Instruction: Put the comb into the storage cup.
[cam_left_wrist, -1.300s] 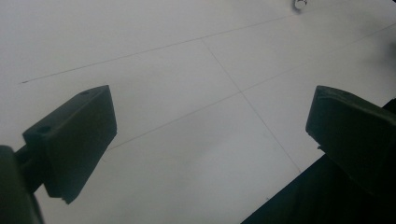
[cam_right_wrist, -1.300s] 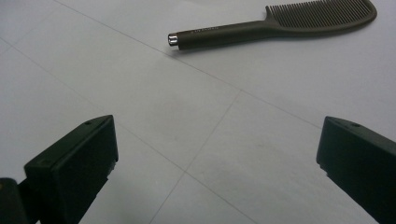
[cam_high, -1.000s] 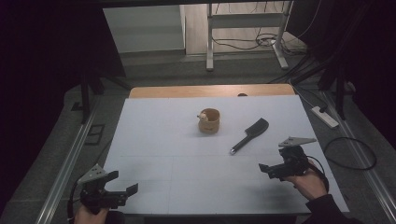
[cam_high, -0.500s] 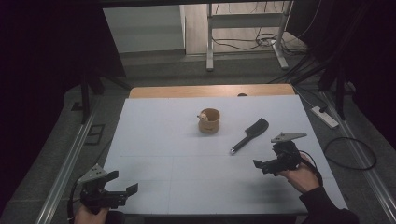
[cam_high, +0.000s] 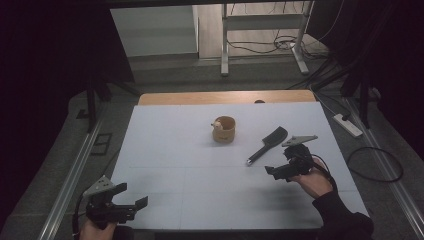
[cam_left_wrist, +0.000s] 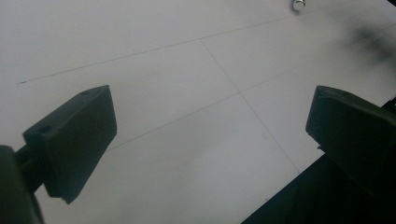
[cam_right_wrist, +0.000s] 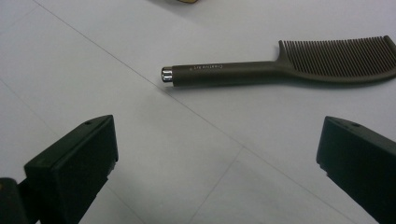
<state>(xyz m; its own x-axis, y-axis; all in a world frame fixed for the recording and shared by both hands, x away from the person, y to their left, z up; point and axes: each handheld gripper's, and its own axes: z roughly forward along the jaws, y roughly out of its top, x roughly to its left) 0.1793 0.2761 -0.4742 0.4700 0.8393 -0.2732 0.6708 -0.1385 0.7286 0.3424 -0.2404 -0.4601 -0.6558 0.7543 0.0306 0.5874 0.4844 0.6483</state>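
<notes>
A dark comb (cam_high: 267, 143) with a long handle and a silver end cap lies on the white table (cam_high: 170, 150), right of centre. In the right gripper view the comb (cam_right_wrist: 280, 69) lies flat just ahead of the jaws, handle to the left, teeth to the right. My right gripper (cam_high: 270, 171) hovers open near the comb's handle end, nothing between its jaws. A small tan cup (cam_high: 223, 129) stands upright left of the comb. My left gripper (cam_high: 142, 201) is open at the table's front left corner, over bare surface (cam_left_wrist: 196, 116).
A strip of bare wood (cam_high: 225, 97) runs along the table's far edge. A white power strip (cam_high: 347, 125) and cables lie on the floor at the right. A metal frame (cam_high: 260, 30) stands beyond the table. Rails run along both sides.
My right gripper has moved left and forward, from the right edge toward the comb's handle end. The left gripper has stayed put.
</notes>
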